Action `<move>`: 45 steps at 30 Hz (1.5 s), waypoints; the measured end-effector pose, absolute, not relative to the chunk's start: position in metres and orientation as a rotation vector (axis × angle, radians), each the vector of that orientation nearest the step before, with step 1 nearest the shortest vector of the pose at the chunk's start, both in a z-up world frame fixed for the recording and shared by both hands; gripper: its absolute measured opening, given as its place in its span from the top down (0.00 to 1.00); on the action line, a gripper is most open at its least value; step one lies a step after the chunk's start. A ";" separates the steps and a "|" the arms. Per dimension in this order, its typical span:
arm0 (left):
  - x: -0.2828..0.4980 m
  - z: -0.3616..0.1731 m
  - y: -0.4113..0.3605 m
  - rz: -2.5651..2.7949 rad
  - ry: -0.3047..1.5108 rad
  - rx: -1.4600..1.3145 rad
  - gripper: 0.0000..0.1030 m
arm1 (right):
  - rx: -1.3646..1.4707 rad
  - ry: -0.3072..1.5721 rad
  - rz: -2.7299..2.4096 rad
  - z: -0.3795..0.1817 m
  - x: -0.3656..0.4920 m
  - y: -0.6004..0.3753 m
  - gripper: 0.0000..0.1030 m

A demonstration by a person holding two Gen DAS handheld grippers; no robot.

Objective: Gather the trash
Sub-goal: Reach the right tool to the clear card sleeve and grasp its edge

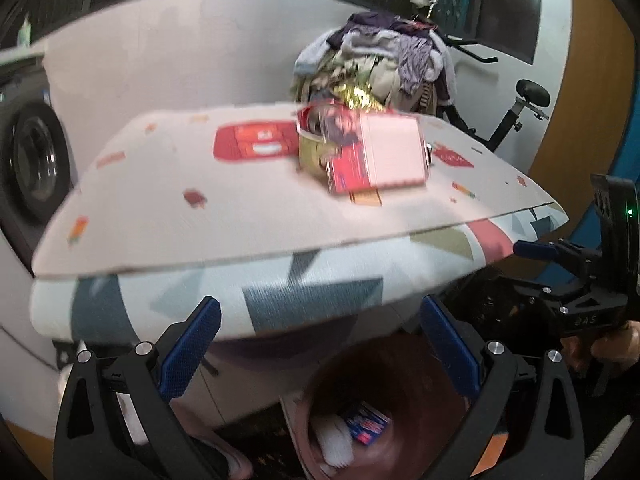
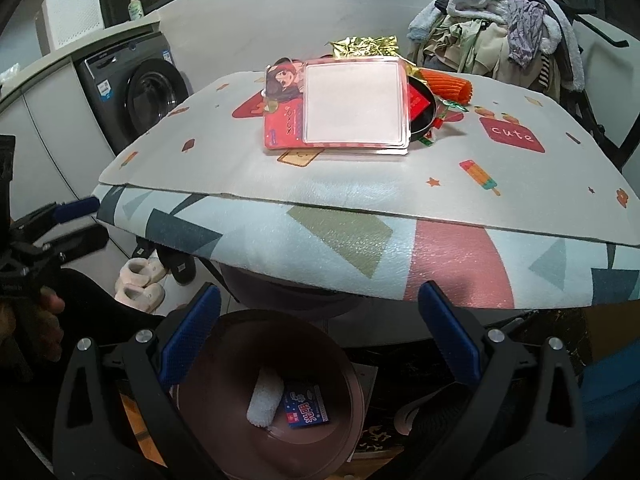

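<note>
A brown trash bin [image 2: 224, 440] stands on the floor below the table's front edge; it also shows in the left wrist view [image 1: 432, 396]. Inside lie a white roll [image 2: 264, 400] and a blue packet [image 2: 306, 404]. On the table [image 2: 340, 184] sits a pile: a pink clear-lidded box [image 2: 356, 106], a red printed pack [image 2: 280, 120], gold foil [image 2: 364, 46], an orange ribbed piece [image 2: 446, 84] and a dark round tin [image 2: 424, 120]. My left gripper [image 1: 320, 344] and right gripper [image 2: 320, 332] are both open and empty, held above the bin.
A washing machine [image 2: 144, 92] stands at the left. A heap of clothes [image 2: 500, 32] sits behind the table at the right. Slippers [image 2: 140, 280] lie on the floor under the table's left side. The left wrist view is blurred by motion.
</note>
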State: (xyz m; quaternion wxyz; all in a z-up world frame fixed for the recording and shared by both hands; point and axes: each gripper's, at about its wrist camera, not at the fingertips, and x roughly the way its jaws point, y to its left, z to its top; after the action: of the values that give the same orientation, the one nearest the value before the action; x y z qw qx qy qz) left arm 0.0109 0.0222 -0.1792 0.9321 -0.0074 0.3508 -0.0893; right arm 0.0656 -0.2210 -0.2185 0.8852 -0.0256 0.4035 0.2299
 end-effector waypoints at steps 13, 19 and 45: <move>0.052 -0.123 0.046 -0.198 0.625 -0.004 0.06 | -0.128 0.727 0.527 -0.175 0.094 -0.226 0.05; 0.066 -0.108 0.060 -0.211 0.621 -0.024 0.06 | -0.242 0.708 0.508 -0.155 0.128 -0.219 0.05; 0.095 -0.126 0.099 -0.145 0.704 -0.143 0.06 | -0.925 0.794 0.787 -0.154 0.264 -0.076 0.06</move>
State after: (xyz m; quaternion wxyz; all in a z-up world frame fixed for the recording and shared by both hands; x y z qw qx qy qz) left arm 0.0948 0.0988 -0.1257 0.9337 -0.0699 0.3439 -0.0710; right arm 0.2637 -0.0760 -0.1544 0.7481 -0.4230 0.3632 0.3599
